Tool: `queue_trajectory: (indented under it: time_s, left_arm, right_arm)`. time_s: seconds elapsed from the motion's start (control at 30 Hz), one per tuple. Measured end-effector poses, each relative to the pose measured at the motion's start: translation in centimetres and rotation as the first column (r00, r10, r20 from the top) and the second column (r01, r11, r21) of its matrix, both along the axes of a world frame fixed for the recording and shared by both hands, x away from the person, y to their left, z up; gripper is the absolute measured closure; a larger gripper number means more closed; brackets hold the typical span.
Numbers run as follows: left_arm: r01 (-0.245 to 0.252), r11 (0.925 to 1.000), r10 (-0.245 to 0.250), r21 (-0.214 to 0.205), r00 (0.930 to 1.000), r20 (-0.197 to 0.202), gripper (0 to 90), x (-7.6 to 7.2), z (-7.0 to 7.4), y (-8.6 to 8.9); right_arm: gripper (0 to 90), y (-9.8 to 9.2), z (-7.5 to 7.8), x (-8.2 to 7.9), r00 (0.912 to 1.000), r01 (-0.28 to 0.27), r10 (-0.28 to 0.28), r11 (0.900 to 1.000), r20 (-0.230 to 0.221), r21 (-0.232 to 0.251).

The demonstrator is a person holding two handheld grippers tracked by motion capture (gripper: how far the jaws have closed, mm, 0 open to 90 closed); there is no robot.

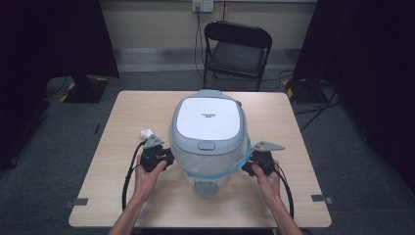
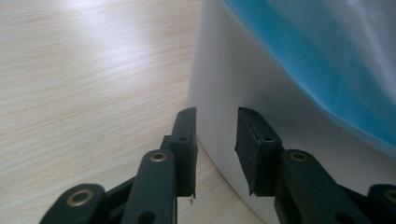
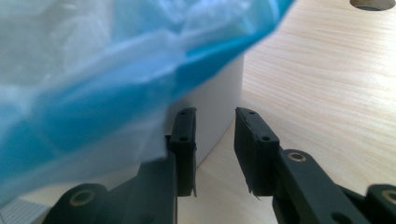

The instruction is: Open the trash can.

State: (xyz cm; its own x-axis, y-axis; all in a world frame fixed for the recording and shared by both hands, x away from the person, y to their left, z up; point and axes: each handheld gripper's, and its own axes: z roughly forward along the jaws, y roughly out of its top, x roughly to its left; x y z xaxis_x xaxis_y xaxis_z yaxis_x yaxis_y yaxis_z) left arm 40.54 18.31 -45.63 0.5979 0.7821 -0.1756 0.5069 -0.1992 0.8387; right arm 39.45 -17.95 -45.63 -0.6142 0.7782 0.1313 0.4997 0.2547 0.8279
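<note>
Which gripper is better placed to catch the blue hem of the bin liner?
Probably the right gripper: the blue hem hangs against its open jaws. The left gripper, also open, faces bare bin wall below the hem.

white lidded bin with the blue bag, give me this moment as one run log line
white lidded bin with blue plastic liner: centre of wooden table | left gripper: open, beside bin wall | right gripper: open, under liner edge | nothing grasped

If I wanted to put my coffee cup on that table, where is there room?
Bare wood lies along the table edges: left of the white bin beyond the crumpled white scrap, the far corners beside the bin's lid, and the right edge. It is crowded near the front, where both grippers flank the bin: left gripper, right gripper.
</note>
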Motion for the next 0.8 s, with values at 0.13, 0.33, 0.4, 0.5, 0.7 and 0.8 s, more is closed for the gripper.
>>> queue_trajectory:
  time_s: [0.13,0.33,0.4,0.5,0.7,0.8]
  left_arm:
    - [0.004,1.0,-0.004,0.004,1.0,-0.005,76.4,-0.3,0.1,0.1]
    - [0.011,0.9999,-0.011,-0.012,0.9999,0.001,76.3,-1.5,-0.1,0.0]
    - [0.004,0.9999,-0.004,-0.01,1.0,0.002,75.5,-1.5,-0.1,-0.1]
    - [-0.001,0.9999,0.001,-0.014,1.0,0.003,75.5,-1.7,-0.1,-0.1]
    - [-0.018,0.9998,0.018,0.004,0.9998,0.009,64.2,-1.6,-0.1,0.1]
    - [-0.037,0.9992,0.037,0.012,0.9993,0.007,52.5,-1.5,-0.2,0.3]
  right_arm:
    - [71.9,0.5,0.0,-1.1,0.9998,-0.017,0.017,0.9999,0.006,0.0]
    - [65.2,-0.2,-0.2,-1.4,0.9998,-0.018,0.018,0.9997,0.0,0.014]
    - [65.3,-0.3,-0.1,-1.4,0.9998,-0.019,0.019,0.9998,0.001,0.011]
    - [62.4,-0.3,-0.1,-1.3,0.9999,-0.016,0.016,0.9999,-0.001,0.0]
    - [49.7,-0.5,-0.1,-1.1,1.0,0.009,-0.009,0.9999,-0.001,-0.011]
    - [44.4,-0.7,-0.3,-1.0,0.9996,0.024,-0.024,0.9997,-0.012,0.005]
